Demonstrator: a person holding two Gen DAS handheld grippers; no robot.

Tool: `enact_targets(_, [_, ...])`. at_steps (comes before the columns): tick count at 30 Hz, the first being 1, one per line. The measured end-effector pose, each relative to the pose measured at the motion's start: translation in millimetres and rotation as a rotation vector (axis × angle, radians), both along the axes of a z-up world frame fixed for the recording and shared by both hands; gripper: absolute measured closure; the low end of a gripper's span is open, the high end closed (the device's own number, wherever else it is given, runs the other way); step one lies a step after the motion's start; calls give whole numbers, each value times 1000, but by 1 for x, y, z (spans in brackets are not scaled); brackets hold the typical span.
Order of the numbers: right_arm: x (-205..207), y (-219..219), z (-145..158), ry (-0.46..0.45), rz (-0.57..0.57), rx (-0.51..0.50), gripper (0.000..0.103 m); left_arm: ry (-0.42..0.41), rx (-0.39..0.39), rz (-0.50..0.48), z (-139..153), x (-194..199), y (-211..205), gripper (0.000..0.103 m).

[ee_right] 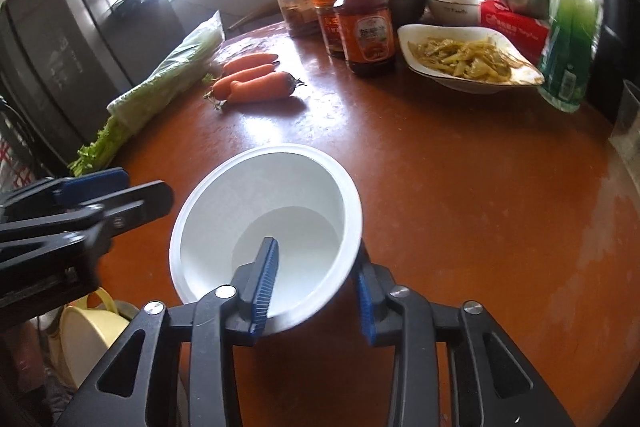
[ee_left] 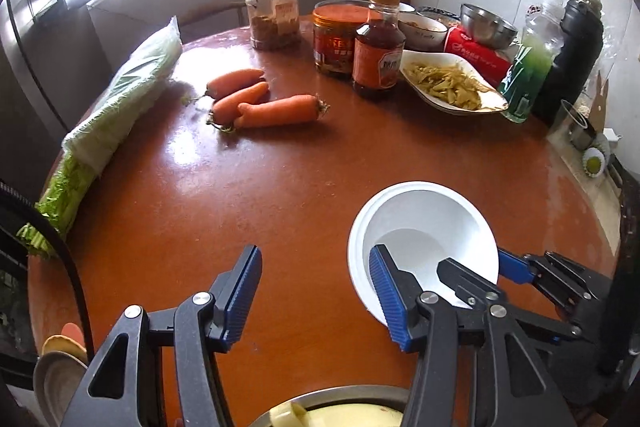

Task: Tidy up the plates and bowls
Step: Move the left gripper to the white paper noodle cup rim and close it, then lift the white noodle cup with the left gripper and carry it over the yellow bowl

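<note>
A white bowl (ee_right: 276,199) is held tilted over the round orange-brown table (ee_right: 460,187). My right gripper (ee_right: 316,291) is shut on the bowl's near rim, one finger inside and one outside. The bowl also shows in the left wrist view (ee_left: 424,227), with the right gripper (ee_left: 472,275) on it. My left gripper (ee_left: 316,291) is open and empty, just left of the bowl above the table. A white dish of yellow vegetables (ee_left: 452,87) and several bowls (ee_left: 424,31) stand at the far right.
Three carrots (ee_left: 260,99) and bagged celery (ee_left: 108,131) lie at the left. Jars (ee_left: 274,13) and a sauce bottle (ee_left: 378,47) stand at the back, with a red tissue box (ee_left: 476,57) and green bottle (ee_left: 528,75). A steel basin (ee_left: 332,407) and yellow bowl (ee_right: 88,335) sit below the near edge.
</note>
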State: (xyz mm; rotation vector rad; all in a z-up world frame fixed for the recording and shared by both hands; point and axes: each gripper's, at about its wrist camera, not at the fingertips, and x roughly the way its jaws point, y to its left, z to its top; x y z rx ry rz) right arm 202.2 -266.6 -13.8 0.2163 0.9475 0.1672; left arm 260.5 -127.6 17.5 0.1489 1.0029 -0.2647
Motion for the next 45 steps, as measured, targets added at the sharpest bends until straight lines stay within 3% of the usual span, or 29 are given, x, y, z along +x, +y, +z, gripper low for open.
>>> enact_targets(9, [-9, -2, 6, -17, -29, -16, 63, 41, 4, -35, -12, 9, -18, 47])
enact_targets(11, [-11, -2, 8, -29, -35, -15, 69, 53, -11, -40, -14, 11, -20, 47])
enact_targets(16, [-16, -2, 9, -44, -28, -13, 74, 52, 48, -48, -21, 11, -31, 49])
enact_targets(28, [-23, 3, 3, -44, -6, 4, 78, 139, -5, -71, -37, 8, -37, 67])
enact_targets(45, [-29, 9, 20, -87, -9, 3, 78, 74, -69, -72, -10, -8, -22, 68])
